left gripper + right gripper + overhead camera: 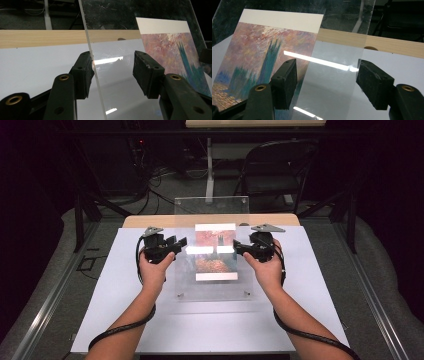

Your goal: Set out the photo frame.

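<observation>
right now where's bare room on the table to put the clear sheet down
Bare white mat lies left of the left gripper, right of the right gripper out to the mat's edge, and along the near strip between the forearms. The middle is crowded: the clear sheet, the painted print and both grippers.

The clear acrylic sheet (212, 285) covers a print (215, 251) brushed pink, teal, orange, white-bordered; white mat (115, 310), pale-wood table (150, 221).

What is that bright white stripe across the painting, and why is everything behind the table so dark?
High view: a lamp's glare on the clear sheet crosses the painting; the room behind is unlit. Right gripper view: the same streak lies on the sheet. Left gripper view: smaller glints, near jaws slightly soft.
</observation>
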Tool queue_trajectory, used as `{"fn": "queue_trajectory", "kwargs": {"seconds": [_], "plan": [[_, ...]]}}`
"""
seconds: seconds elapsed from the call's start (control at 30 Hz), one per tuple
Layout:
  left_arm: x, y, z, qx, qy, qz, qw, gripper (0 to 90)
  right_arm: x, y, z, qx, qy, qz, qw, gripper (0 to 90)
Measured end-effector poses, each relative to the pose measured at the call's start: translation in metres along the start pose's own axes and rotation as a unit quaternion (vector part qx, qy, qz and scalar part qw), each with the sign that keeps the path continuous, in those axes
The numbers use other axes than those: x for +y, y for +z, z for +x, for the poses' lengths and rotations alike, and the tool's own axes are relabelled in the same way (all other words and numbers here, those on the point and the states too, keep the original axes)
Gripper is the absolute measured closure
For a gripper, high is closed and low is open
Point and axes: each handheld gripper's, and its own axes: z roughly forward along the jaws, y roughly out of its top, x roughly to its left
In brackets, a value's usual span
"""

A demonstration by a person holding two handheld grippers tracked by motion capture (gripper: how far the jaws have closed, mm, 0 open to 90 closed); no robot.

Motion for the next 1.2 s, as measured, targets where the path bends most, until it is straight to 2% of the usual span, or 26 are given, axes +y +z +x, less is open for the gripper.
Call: {"fn": "queue_trajectory", "kwargs": {"seconds": [0.6,0.7,0.87,1.2], "plan": [[-0.005,-0.027,-0.014,0.001,0.016,-0.021,0.9997,55.2,-0.006,-0.029,0.009,-0.001,-0.016,-0.032,0.9994,39.9],[-0.006,-0.031,-0.015,-0.003,0.016,-0.023,0.9996,56.1,-0.006,-0.033,0.010,0.001,-0.016,-0.033,0.9993,40.2],[-0.008,-0.041,-0.019,-0.006,0.027,-0.025,0.9993,57.6,-0.009,-0.042,0.012,0.007,-0.012,-0.044,0.9989,42.8],[-0.017,-0.065,-0.027,-0.021,0.044,-0.040,0.9980,62.4,-0.016,-0.069,0.018,0.023,-0.022,-0.058,0.9978,45.1]]}}
